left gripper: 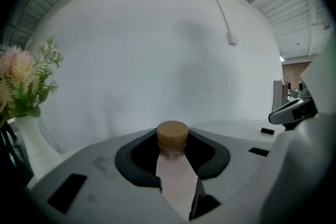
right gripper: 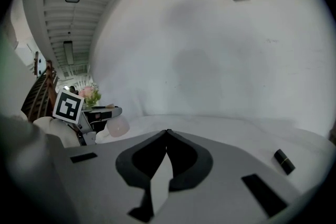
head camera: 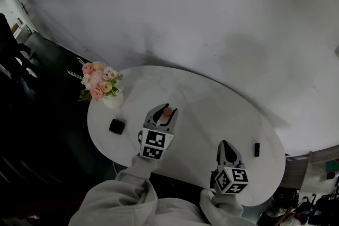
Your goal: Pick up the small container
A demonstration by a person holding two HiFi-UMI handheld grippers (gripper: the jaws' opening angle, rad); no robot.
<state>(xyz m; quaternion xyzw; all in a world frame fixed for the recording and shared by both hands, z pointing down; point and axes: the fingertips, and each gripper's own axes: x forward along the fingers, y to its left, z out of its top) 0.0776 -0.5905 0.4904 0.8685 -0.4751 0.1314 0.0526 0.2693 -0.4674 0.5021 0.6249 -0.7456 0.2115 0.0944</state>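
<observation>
Clamping the small container (left gripper: 172, 150) in the left tool (head camera: 164, 116): jaws partway closed, pressing on the pink body just under the wooden cap (left gripper: 172, 134), container upright. Apparently hanging clear of the desk (head camera: 212, 108), over its middle, judging by the right gripper view. Right tool (right gripper: 167, 136) hovering near the desk's front edge, jaws together, nothing between them.

Reading the pick as basically done, now carrying. For doing it well:
- holding the squeeze constant, not crushing a seemingly light, thin body
- raising straight and slow, avoiding roll, cap pointing up
- steering well apart from the flower vase (head camera: 101, 87) and the black square item (head camera: 116, 126) on the left
- parking the right tool out of the path, moving in underneath only on signs of slipping
</observation>
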